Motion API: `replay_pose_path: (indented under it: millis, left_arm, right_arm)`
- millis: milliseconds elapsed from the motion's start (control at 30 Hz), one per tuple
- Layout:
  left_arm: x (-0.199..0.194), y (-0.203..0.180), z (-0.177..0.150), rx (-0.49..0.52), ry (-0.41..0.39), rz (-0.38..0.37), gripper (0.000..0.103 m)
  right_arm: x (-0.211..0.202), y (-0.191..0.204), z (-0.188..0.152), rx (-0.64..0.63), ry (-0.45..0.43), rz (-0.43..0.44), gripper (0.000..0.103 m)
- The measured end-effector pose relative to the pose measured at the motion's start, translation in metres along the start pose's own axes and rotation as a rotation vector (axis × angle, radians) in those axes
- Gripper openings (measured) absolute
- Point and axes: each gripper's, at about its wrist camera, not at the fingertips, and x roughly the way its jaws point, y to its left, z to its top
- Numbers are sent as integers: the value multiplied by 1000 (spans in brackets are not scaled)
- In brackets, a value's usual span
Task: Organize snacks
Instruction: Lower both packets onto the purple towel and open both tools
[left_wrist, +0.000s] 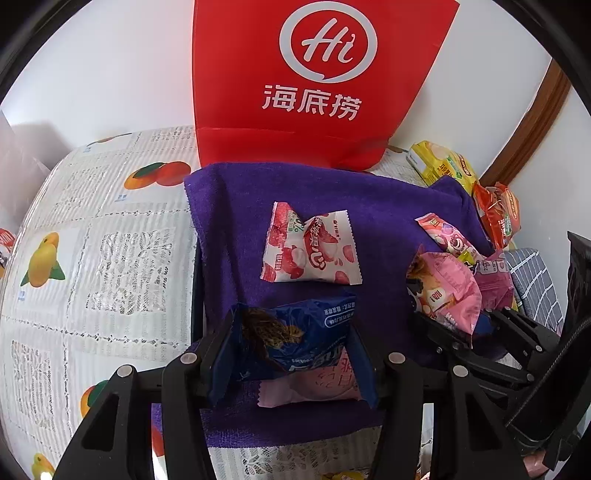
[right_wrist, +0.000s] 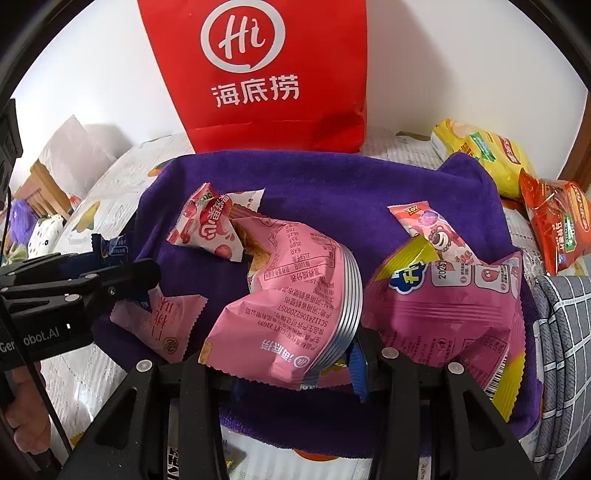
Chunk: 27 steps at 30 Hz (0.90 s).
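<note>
Both grippers hold snack packets over the purple towel (left_wrist: 369, 206).
The left gripper (left_wrist: 291, 350) is clamped on a blue cookie packet (left_wrist: 295, 332); the right gripper (right_wrist: 288, 354) is clamped on a pink packet (right_wrist: 291, 295), which hides its fingertips.

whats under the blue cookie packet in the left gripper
A pale pink snack packet lies under the blue cookie packet, on the purple towel. Only its lower part shows; the rest is covered by the blue packet, which the left gripper holds.

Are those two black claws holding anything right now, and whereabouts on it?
Left gripper clamps the dark blue cookie packet across its sides. Right gripper clamps the pink crinkled snack bag at its lower end.
</note>
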Motion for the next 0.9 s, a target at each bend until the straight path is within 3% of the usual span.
replay_pose_path:
  millis: [300, 633, 900]
  left_arm:
    - [-1, -3, -1, 7, -2, 8, 53]
    - [0, -4, -1, 10, -2, 11, 54]
    - [0, -3, -1, 5, -6, -11, 55]
  right_arm:
    - [-7, 2, 0, -5, -40, 10, 63]
    - [-19, -4, 3, 24, -77, 56, 66]
    - [-39, -8, 4, 38, -164, 82, 71]
